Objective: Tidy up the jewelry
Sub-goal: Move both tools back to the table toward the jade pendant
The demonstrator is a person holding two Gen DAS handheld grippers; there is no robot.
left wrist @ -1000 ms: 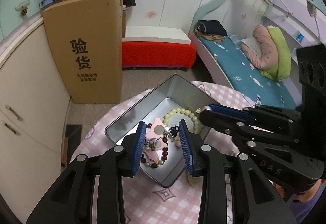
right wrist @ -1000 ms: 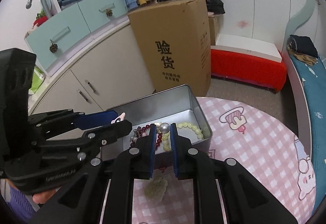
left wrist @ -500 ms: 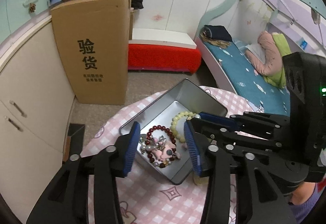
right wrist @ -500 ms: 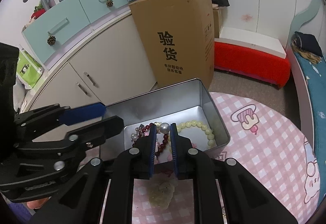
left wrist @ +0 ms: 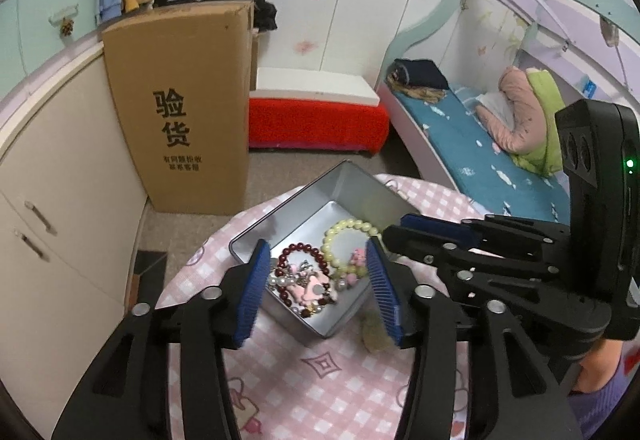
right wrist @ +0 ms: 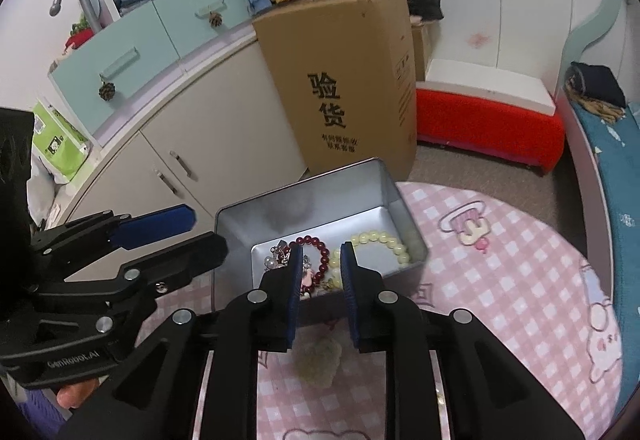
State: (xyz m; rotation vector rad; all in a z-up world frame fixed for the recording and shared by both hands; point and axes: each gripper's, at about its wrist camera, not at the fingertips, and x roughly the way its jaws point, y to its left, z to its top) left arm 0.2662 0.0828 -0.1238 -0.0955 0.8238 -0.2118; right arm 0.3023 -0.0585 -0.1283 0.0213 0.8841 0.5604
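A silver tin box (left wrist: 320, 196) (right wrist: 304, 200) stands on the pink checked round table. In it lie a dark red bead bracelet (left wrist: 298, 252) (right wrist: 320, 244), a pale yellow bead bracelet (left wrist: 348, 226) (right wrist: 384, 240) and a heap of pink and pearl pieces (left wrist: 308, 286). My left gripper (left wrist: 316, 292) is open and empty above the box's near end. My right gripper (right wrist: 320, 276) is open, narrower, empty, just over the box's near rim. A pale green jade-like pendant (right wrist: 318, 360) (left wrist: 374, 332) lies on the table in front of the box.
The pink table cloth (right wrist: 500, 280) extends to the right. A tall cardboard box (left wrist: 180, 100) stands on the floor behind the table, next to cream cabinets (right wrist: 192, 144). A red bench (left wrist: 316, 116) and a bed (left wrist: 500, 160) lie beyond.
My left gripper has opened wide and pulled back, leaving the pink piece in the box. My right gripper has opened and released the pearl piece it held; both have lifted back slightly.
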